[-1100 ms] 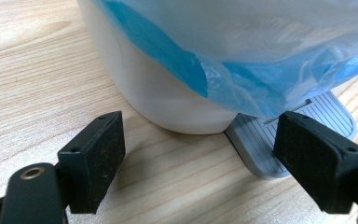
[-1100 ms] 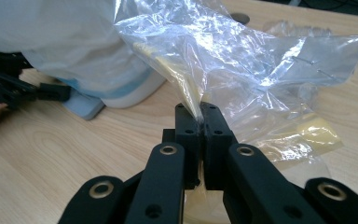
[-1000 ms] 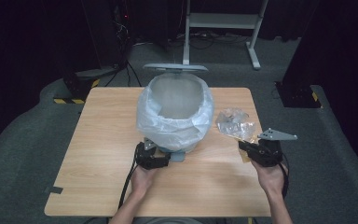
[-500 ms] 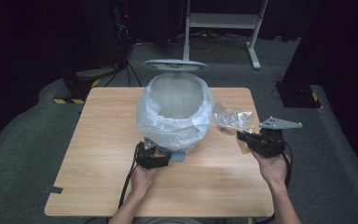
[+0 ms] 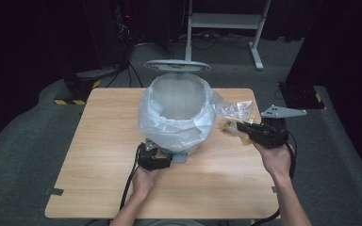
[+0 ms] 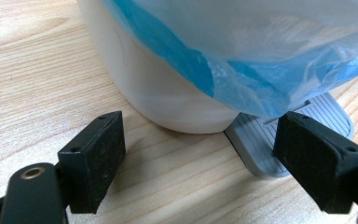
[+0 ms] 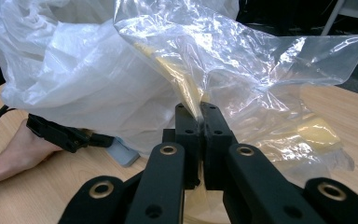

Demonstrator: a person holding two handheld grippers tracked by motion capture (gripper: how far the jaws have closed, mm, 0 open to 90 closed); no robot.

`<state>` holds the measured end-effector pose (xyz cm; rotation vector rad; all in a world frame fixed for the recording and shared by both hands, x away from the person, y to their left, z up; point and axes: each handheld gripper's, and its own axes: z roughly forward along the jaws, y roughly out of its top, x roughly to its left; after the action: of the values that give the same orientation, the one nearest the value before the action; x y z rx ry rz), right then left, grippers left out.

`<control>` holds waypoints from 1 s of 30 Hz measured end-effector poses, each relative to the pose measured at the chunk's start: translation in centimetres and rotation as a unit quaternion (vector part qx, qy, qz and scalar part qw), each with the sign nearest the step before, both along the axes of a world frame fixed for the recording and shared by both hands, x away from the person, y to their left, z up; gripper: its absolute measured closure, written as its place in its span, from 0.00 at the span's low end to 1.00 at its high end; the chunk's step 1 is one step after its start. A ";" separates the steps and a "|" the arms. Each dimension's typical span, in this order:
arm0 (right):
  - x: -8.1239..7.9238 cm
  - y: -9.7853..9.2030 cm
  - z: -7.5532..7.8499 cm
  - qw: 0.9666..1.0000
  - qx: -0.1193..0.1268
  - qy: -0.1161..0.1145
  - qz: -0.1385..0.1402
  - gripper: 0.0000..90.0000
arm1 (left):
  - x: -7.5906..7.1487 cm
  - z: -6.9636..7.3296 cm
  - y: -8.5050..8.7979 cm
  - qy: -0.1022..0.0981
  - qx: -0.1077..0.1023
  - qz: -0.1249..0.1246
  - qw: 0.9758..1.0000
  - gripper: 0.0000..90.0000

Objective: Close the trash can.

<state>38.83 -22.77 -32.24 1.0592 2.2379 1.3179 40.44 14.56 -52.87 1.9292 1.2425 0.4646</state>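
Two hands busy. High view: right gripper [image 5: 239,127], clenched on crumpled clear plastic wrapper [image 5: 235,112], has risen off the table beside white pedal bin lined with blue-tinted bag [image 5: 176,115]; lid up, so likely a drop-in next. Left gripper view: jaws spread, straddling bin's grey foot pedal [image 6: 279,140]. Right gripper view: wrapper [image 7: 242,74] pinched, hanging just beside the bin.

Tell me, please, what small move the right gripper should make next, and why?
Probably carry the clear wrapper leftward over the bin's open, bag-lined mouth: the right gripper is shut on the wrapper beside the bin and off the table.
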 end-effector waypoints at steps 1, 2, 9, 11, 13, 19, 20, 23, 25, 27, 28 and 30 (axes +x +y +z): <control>0.0 0.0 0.0 1.000 0.000 0.000 0.000 0.97 | 0.0 0.0 0.0 0.000 0.000 0.000 1.000 0.19; 0.1 0.1 0.2 1.000 0.002 -0.002 0.004 0.97 | 0.0 0.0 0.0 0.000 0.000 0.000 1.000 0.19; 0.6 0.9 0.9 1.000 0.003 0.000 0.017 0.97 | 0.0 0.0 0.0 0.000 -0.001 0.002 1.000 0.19; 1.2 1.7 1.4 1.000 0.000 0.002 0.030 0.97 | 0.0 0.0 0.0 0.001 0.000 0.001 1.000 0.19; 1.3 2.0 1.6 0.999 -0.001 0.003 0.034 0.97 | 0.0 0.0 0.0 0.000 0.000 0.002 1.000 0.19; 2.3 3.6 2.5 0.999 -0.004 0.006 0.054 0.97 | 0.0 0.0 0.1 0.001 0.003 0.000 1.000 0.19; 2.5 4.0 2.8 0.998 -0.003 0.006 0.060 0.97 | 0.0 0.0 0.1 0.002 0.003 0.000 1.000 0.19; 2.9 4.7 3.5 0.998 -0.002 0.006 0.068 0.97 | 0.0 0.0 0.1 0.002 0.002 0.000 1.000 0.19; 3.2 5.2 3.8 0.997 -0.004 0.005 0.073 0.97 | 0.0 0.0 0.1 0.002 0.002 0.000 1.000 0.19; 3.4 5.5 4.0 0.997 -0.005 0.007 0.076 0.97 | 0.0 0.0 0.1 0.001 0.003 0.001 1.000 0.19; 3.8 6.0 4.2 0.997 -0.007 0.008 0.080 0.97 | 0.0 0.0 0.1 0.001 0.005 -0.001 1.000 0.19; 4.1 6.4 4.4 0.996 -0.006 0.012 0.083 0.97 | -0.1 0.0 0.0 0.000 0.004 -0.001 1.000 0.19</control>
<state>42.90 -16.35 -27.84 0.9056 2.3938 1.3621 40.39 14.59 -52.83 1.9376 1.2418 0.4692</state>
